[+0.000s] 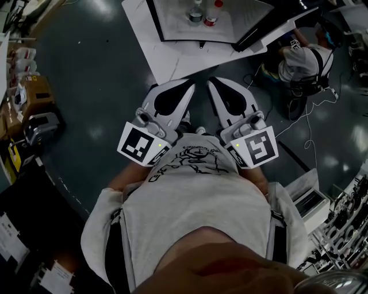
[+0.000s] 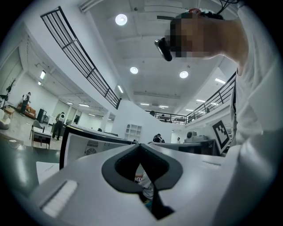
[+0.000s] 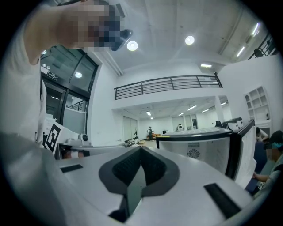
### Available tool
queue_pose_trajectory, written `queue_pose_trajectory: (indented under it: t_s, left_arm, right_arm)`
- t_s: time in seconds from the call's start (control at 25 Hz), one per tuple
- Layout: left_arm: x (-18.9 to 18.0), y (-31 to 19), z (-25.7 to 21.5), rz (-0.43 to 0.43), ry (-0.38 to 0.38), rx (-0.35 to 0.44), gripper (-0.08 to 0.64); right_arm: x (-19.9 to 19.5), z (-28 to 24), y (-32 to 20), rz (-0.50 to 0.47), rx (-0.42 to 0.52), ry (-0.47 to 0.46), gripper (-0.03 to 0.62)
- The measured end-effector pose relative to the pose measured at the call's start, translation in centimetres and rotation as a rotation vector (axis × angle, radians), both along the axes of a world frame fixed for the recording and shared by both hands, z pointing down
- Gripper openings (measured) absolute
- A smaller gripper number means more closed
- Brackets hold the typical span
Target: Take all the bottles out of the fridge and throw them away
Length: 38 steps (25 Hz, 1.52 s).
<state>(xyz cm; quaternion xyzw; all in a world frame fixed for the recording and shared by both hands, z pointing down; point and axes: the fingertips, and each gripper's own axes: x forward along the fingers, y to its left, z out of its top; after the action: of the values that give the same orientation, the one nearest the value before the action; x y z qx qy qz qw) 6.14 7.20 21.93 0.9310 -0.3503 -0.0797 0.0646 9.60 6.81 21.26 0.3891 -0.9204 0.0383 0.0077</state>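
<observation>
Standing at the top centre of the head view are two bottles, a grey-banded bottle (image 1: 196, 14) and a red-capped bottle (image 1: 213, 11). They sit side by side inside the one open white fridge (image 1: 172, 26), which rests on a pale bench (image 1: 167, 60). Both seem upright, caps toward the camera. They lie straight up-frame from the two tools, well apart from them. The left tool (image 1: 188, 86) and right tool (image 1: 211, 84) are held at the chest, each clamped together on nothing, tips aimed at the fridge. Neither looks clearly nearer.
</observation>
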Motion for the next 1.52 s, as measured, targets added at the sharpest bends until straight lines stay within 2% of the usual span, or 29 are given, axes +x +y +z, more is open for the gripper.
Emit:
queue_pose_trajectory:
  t_s: [0.36,0.96,1.52]
  left_arm:
    - [-2.9,-1.1,0.5,-0.001,0.010,-0.013,0.009]
    - [-4.4,-2.1,0.3,-0.022,0.022,-0.026,0.009]
    - [0.5,-5.9,0.5,0.028,0.006,-0.028,0.009]
  right_arm:
    - [-2.9,0.2,-0.9,0.016,0.020,0.046,0.009]
    - [-4.6,0.2,-2.4,-0.012,0.009,0.049,0.009]
    - [0.4,0.5,-6.0,0.042,0.002,0.041,0.009]
